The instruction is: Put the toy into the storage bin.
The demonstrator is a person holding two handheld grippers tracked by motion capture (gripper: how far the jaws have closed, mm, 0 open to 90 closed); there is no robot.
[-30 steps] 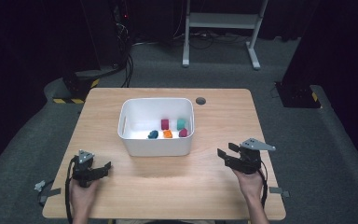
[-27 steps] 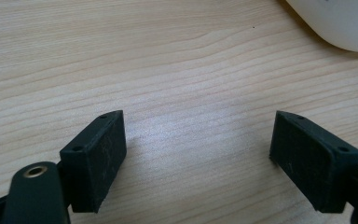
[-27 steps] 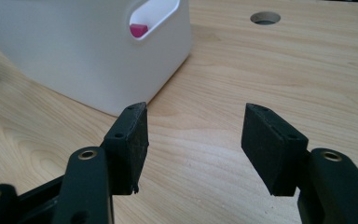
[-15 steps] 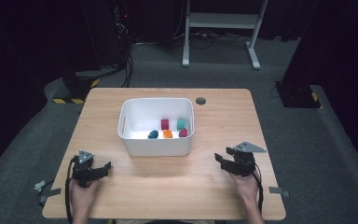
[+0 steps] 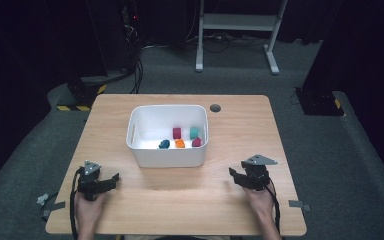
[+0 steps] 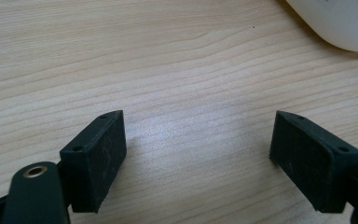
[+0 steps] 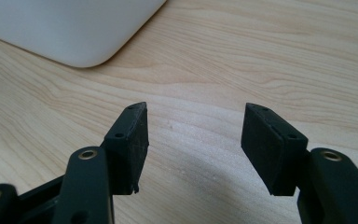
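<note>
- My left gripper (image 5: 111, 178) sits low at the lower left of the high view, resting on the wooden table (image 5: 145, 210); its jaws stand wide apart with bare wood between them, so it is released and holds nothing.
- My right gripper (image 5: 234, 175) is at the lower right of that view, likewise spread and empty; in the right gripper view I see plain tabletop between the pads (image 7: 131, 140).
- The white bin (image 5: 168, 159) stands in the middle of the frame, above and between the two grippers, apart from both. Its rounded corner shows at the upper right of the left gripper view (image 6: 340, 23) and the upper left of the right gripper view (image 7: 65, 32).
- Inside the bin, toward its right half, lie small coloured pieces: a maroon block (image 5: 177, 133), a teal block (image 5: 194, 132), a dark blue piece (image 5: 164, 144), an orange piece (image 5: 180, 144) and a dark red piece (image 5: 197, 142).
- I judge the step in hand to be a reach into the bin. To do it well I would lift the right gripper clear over the near wall first, then come down from above.
- The pieces sit close together, so I would pick an outer one, keep the jaws spread until they straddle it, and close gently to avoid nudging its neighbours.
</note>
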